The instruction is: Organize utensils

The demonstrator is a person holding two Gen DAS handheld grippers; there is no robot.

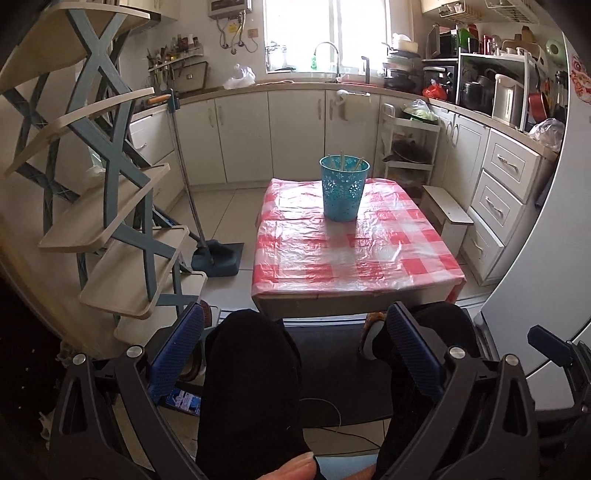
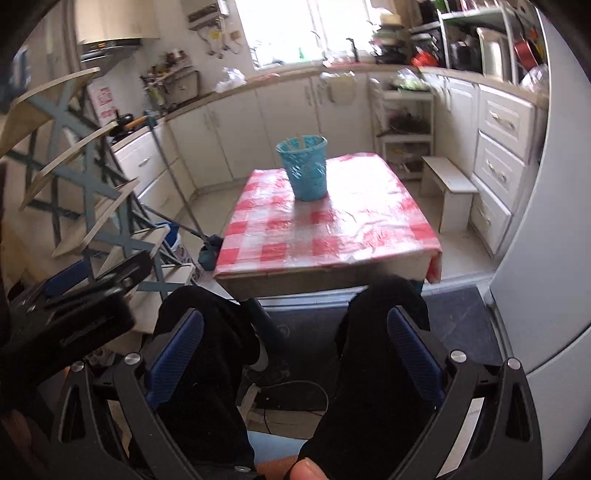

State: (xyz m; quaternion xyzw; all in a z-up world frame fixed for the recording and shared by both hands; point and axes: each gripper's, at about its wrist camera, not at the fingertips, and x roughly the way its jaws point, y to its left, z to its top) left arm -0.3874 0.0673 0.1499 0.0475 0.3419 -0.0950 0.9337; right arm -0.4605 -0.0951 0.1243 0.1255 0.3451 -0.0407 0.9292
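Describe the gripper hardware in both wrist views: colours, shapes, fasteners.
Left gripper and right gripper look identical: black plastic linkage arms with triangular cut-outs, round silver pivot bolts, and blue ribbed rubber finger pads. No markings or cables on them are visible.

Landmark: table (image 1: pixel 354 254), mid-floor. Holder cup (image 1: pixel 344 188) stands on the table toward its far edge, roughly centred; chopsticks (image 1: pixel 342 161) stand in the cup, tips above the rim. Left of the table: ladder shelf (image 1: pixel 110 206), and between it and the table a dustpan (image 1: pixel 218 258) on the floor with its handle leaning up toward the counter. Behind the table: cabinets (image 1: pixel 295 136) under a counter, sink faucet (image 1: pixel 328 55) above, window (image 1: pixel 325 33) behind that. Right of the table: small stool (image 1: pixel 448 214) just beside it, drawer unit (image 1: pixel 506 192) beyond the stool. Behind-right: cart (image 1: pixel 410 147). Before the table: both grippers, near the front edge, apart from it; left gripper (image 1: pixel 295 354) sits left of right gripper (image 2: pixel 295 354).
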